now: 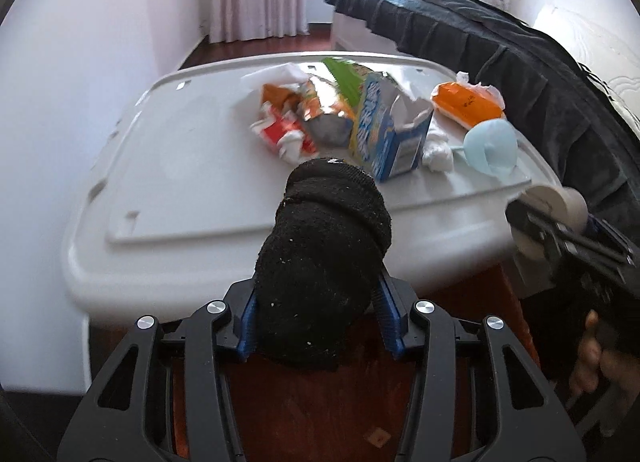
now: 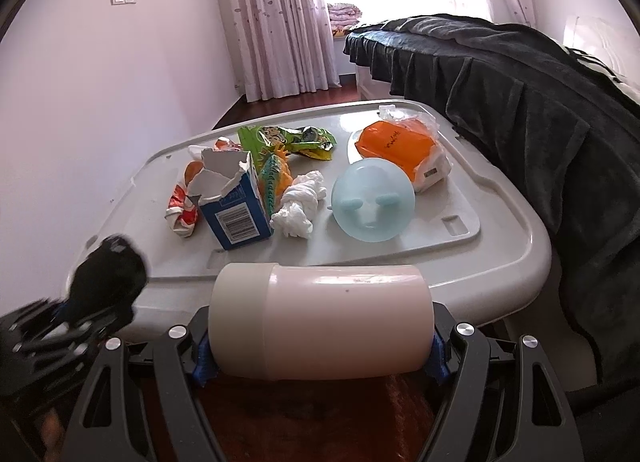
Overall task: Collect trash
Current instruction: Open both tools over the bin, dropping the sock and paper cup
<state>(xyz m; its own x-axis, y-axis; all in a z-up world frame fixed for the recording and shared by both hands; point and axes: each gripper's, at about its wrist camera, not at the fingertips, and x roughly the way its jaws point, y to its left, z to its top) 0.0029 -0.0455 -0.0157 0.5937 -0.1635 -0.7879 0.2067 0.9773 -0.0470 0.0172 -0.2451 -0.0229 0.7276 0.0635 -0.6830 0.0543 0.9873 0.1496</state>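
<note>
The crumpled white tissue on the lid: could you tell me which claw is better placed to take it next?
Neither is free: the left claw grips a black sock, the right claw a white cylinder. Once emptied, probably the right, since the tissue lies almost straight ahead of it, the blue carton to one side.

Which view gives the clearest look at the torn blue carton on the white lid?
The right wrist view: the torn blue carton stands unobstructed, its ripped white top and barcode sharp. In the left wrist view the carton is slightly blurred, and its lower corner is hidden behind the black sock in the left gripper.
</note>
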